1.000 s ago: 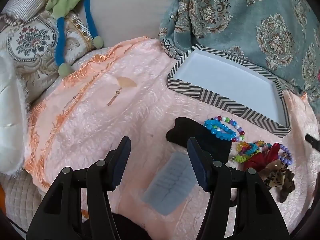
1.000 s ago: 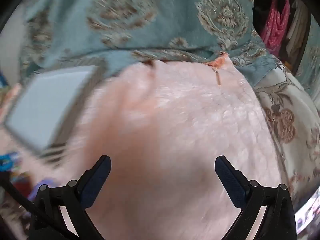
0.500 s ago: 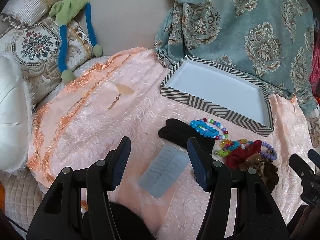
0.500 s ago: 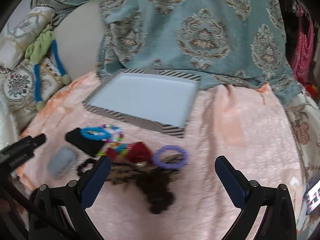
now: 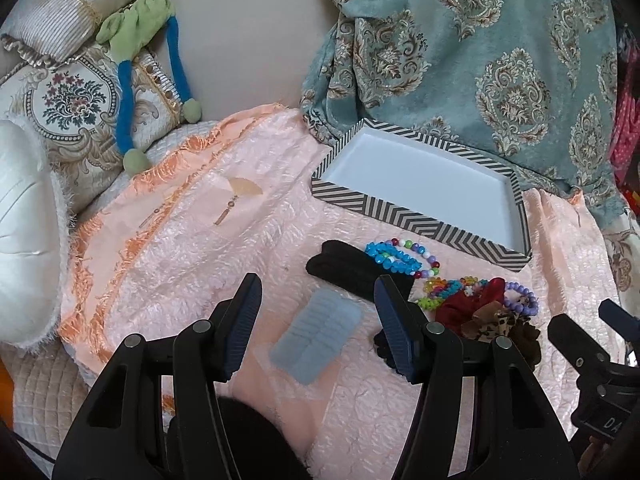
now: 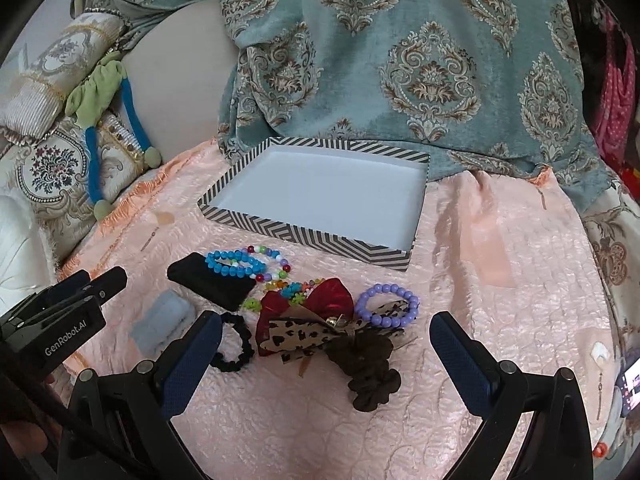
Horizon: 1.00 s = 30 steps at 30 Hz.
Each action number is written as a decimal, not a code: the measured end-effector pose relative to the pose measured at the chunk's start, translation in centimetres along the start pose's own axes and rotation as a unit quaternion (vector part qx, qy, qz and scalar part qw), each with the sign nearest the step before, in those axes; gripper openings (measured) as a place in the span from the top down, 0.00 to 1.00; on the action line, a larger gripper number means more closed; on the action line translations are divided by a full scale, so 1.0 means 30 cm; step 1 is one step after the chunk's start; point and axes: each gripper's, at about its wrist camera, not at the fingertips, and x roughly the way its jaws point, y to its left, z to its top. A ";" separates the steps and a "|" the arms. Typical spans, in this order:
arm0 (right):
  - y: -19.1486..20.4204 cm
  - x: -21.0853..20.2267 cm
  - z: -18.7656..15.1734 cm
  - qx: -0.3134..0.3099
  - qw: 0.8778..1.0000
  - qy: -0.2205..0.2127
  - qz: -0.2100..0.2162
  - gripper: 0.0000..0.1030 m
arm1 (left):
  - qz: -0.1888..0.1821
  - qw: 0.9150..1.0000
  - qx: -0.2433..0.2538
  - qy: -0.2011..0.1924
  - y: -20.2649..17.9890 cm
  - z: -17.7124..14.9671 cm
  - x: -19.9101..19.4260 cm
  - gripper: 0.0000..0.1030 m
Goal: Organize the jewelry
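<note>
Your left gripper (image 5: 318, 320) has its jaws spread apart with nothing between them, hovering over the pale blue-grey pad (image 5: 316, 338) that lies flat on the pink quilted cover (image 5: 192, 248). Your right gripper (image 6: 326, 354) has its jaws set wide and empty, low over the near edge of the pile of accessories.

Just past the right jaws sit the brown scrunchie (image 6: 370, 372) and the leopard-print bow (image 6: 304, 336), with the red bow (image 6: 320, 300) touching it from behind. The black hair tie (image 6: 234, 346) lies beside the right gripper's left finger. The purple bead bracelet (image 6: 386, 306) rests at the right of the bows. Further out, the blue bead bracelet (image 6: 232, 264) lies on the black pouch (image 6: 212, 282), with the multicoloured bead bracelet (image 6: 276, 262) overlapping it and a cluster of small bright flower beads (image 6: 292, 290) just beside.

Beyond the pile, apart from it, stands the chevron-striped box (image 6: 304, 238), its white inside bare. Behind it hangs the teal patterned blanket (image 6: 400, 60). At the far left a green and blue plush toy (image 5: 136, 32) drapes over an embroidered cushion (image 5: 68, 100).
</note>
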 end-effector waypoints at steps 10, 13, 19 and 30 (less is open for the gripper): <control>-0.002 -0.032 0.005 0.003 1.000 -0.008 -0.005 0.00 | -0.010 1.000 0.013 -0.002 -0.034 -0.001 -0.022 0.43; -0.008 -0.034 0.003 0.005 1.000 -0.006 -0.004 0.00 | -0.009 1.000 0.012 -0.003 -0.036 -0.002 -0.026 0.43; -0.006 -0.038 0.001 0.003 1.000 -0.005 -0.004 0.00 | -0.006 1.000 0.012 -0.006 -0.038 0.000 -0.032 0.43; -0.001 -0.034 0.001 0.001 1.000 -0.003 -0.005 0.00 | -0.004 1.000 0.013 -0.004 -0.038 -0.001 -0.033 0.43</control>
